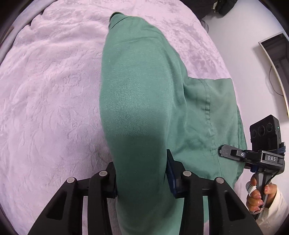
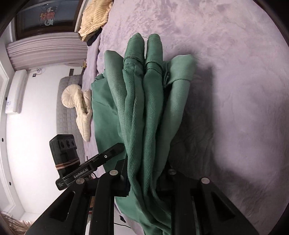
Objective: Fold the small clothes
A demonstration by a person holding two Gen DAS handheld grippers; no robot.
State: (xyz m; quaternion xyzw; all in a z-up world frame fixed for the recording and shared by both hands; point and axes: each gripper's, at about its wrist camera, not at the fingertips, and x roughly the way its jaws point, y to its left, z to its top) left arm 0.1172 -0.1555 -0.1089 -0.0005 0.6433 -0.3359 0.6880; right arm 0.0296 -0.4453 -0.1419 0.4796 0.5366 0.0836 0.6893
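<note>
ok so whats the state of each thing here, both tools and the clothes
left tool: shut on the green garment
right tool: shut on the green garment
green garment: bunched, lifted at the gripped ends, not yet folded
yellow garment: crumpled on the bed
cream garment: lying loose at the bed's edge

You see a lilac blanket (image 2: pixel 225 72), a yellow garment (image 2: pixel 94 17), and a cream knit (image 2: pixel 81 108).

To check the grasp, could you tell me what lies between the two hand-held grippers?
Only the green garment, which both clamp, as the left wrist view shows.
</note>
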